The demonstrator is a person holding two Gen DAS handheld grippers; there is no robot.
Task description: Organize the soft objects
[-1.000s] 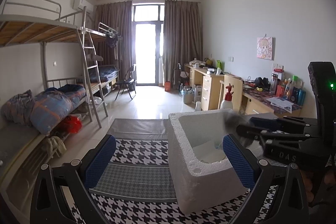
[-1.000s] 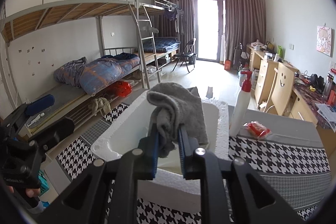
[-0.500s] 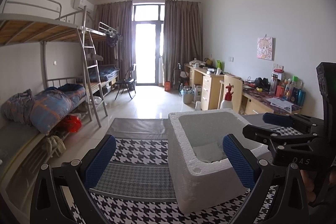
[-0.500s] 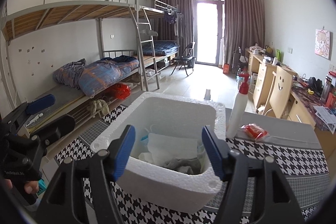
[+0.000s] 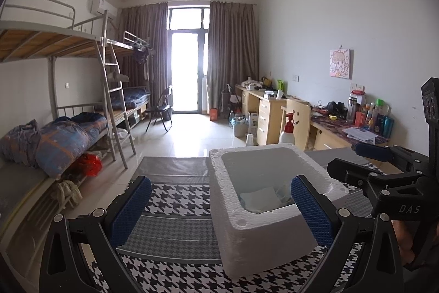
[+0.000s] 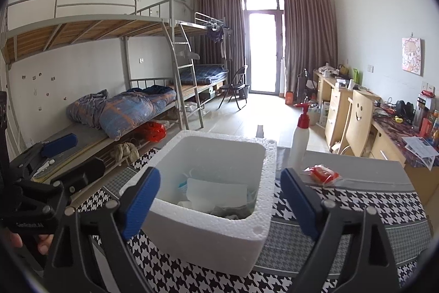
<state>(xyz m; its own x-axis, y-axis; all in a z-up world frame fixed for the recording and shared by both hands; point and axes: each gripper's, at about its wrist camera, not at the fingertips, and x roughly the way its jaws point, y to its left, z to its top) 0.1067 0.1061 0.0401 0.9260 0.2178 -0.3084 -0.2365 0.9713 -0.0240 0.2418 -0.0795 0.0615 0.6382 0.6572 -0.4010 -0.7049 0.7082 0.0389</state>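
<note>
A white foam box (image 6: 208, 227) stands on the houndstooth tablecloth (image 6: 343, 205). It holds white and pale blue cloths (image 6: 216, 195) and a grey cloth (image 6: 230, 210) at its front. My right gripper (image 6: 219, 205) is open and empty, just in front of the box. My left gripper (image 5: 219, 210) is open and empty, to the left of the box (image 5: 263, 232). The right gripper also shows in the left wrist view (image 5: 354, 158), open beside the box.
A white spray bottle with a red top (image 6: 300, 139) and a red packet (image 6: 321, 173) lie on the table right of the box. Bunk beds (image 6: 123, 106) stand at the left and desks (image 6: 356, 111) along the right wall.
My right gripper opened and dropped the grey cloth into the foam box, then drew back a little. My left gripper has hardly moved.
</note>
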